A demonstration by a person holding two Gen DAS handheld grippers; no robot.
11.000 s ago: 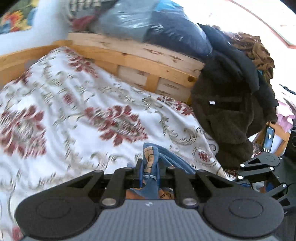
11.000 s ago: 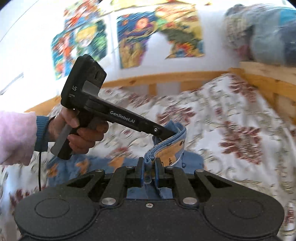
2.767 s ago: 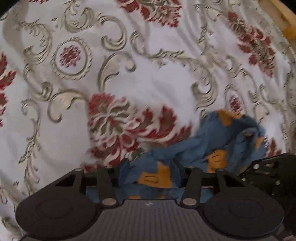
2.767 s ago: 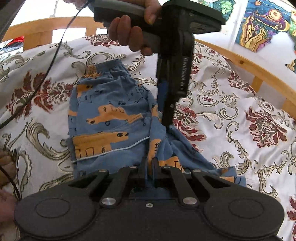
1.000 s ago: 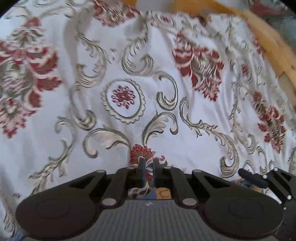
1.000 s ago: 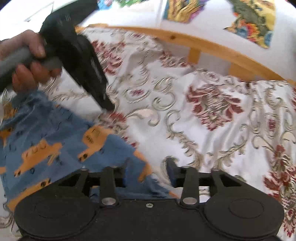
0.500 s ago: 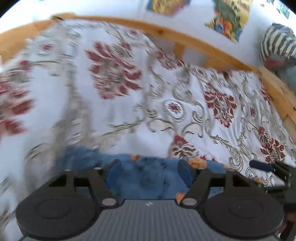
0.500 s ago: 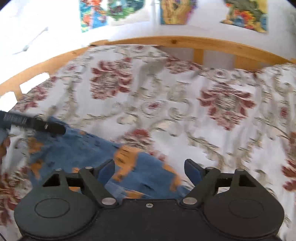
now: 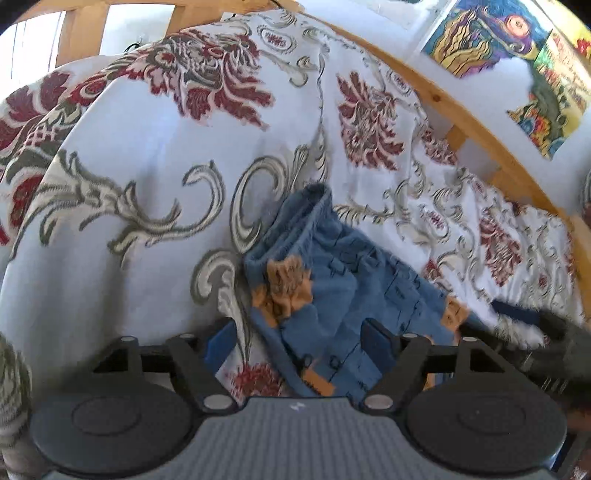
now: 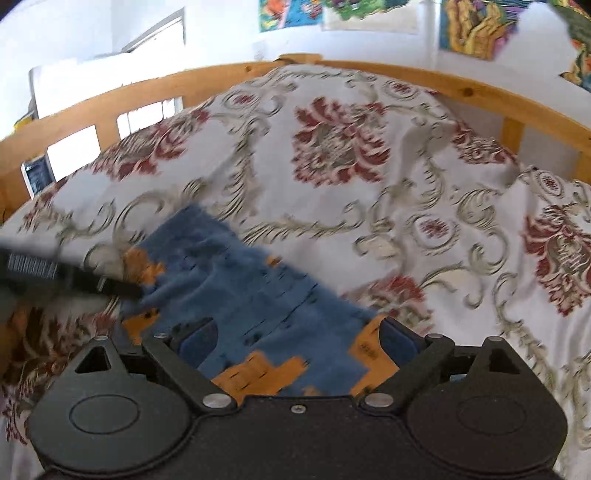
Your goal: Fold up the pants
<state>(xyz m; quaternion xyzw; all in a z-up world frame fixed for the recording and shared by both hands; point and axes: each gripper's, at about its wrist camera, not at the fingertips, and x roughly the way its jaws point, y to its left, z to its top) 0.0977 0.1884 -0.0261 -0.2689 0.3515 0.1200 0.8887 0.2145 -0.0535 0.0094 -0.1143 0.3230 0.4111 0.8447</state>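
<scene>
No brand name or other writing is readable in either view; the lettering on the claws is too blurred.

The left claw (image 9: 295, 341) is standing wide, and its jaws have just been opening. It is gripping nothing: the blue pads are standing apart on either side of the folded edge of the pants (image 9: 332, 280), and I cannot tell if one pad is touching the cloth. The right claw (image 10: 297, 341) is also standing wide, its jaws having just been opening too. The blue cloth is lying between and under its pads, but the pads are not pressing on it.

The pants, blue with orange car shapes, are lying in a folded bundle on the bedspread (image 9: 147, 155), which is white with red flowers and grey-green scrolls. In the left wrist view the bundle is lying just in front of the claw, with one gathered end pointing away toward the wooden bed rail (image 9: 465, 114). In the right wrist view the left claw is showing at the left edge as a dark blurred bar, with its tip at the far corner of the pants. Colourful pictures (image 10: 469, 26) are hanging on the white wall behind the bed.
</scene>
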